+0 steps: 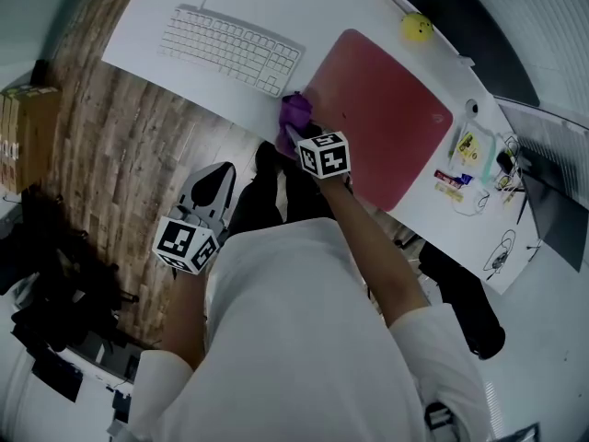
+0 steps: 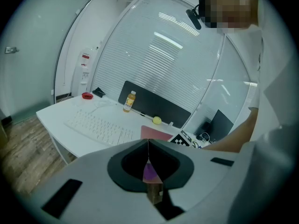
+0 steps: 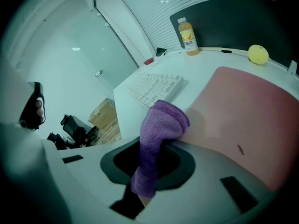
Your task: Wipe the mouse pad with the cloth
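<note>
Purple cloth (image 3: 161, 125) sat pinched in the right hand-held gripper's (image 1: 296, 134) closed jaws, at the red mouse pad's (image 1: 382, 118) corner just ahead. Left hand-held gripper (image 2: 148, 148) hung closed, empty, off the tabletop (image 1: 267, 7).

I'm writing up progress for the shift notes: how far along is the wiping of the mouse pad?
Done: the purple cloth is clamped in the right gripper. In hand: it sits at the corner of the red mouse pad nearest the keyboard. Left: most of the pad lies beyond the cloth, with a dark speck on it. The left gripper is shut, empty, off the desk.
</note>
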A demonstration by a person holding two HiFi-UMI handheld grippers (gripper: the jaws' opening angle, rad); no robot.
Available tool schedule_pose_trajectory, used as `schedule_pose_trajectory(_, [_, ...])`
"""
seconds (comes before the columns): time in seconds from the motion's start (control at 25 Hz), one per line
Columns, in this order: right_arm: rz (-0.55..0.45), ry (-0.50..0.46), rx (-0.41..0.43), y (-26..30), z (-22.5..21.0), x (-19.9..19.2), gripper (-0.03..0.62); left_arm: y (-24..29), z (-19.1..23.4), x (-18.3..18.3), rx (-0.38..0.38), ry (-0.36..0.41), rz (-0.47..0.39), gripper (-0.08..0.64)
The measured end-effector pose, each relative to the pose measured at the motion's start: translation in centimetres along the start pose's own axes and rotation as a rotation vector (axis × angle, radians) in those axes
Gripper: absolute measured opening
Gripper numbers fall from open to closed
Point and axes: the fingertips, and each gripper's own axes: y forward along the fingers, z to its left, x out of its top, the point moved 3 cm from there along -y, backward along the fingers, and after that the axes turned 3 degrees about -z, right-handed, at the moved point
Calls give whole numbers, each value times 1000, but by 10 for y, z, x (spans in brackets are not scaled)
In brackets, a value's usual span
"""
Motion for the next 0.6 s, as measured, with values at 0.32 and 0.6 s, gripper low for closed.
schedule_pose_trajectory(0.32, [9,-53,-31,-9,-35,-5,84,9,-22,1,35,11,20,18])
schedule_pose_trajectory(0.6, [-7,-26,-40,-21,-58,-14,84,21,-43,0,29,36,43,18])
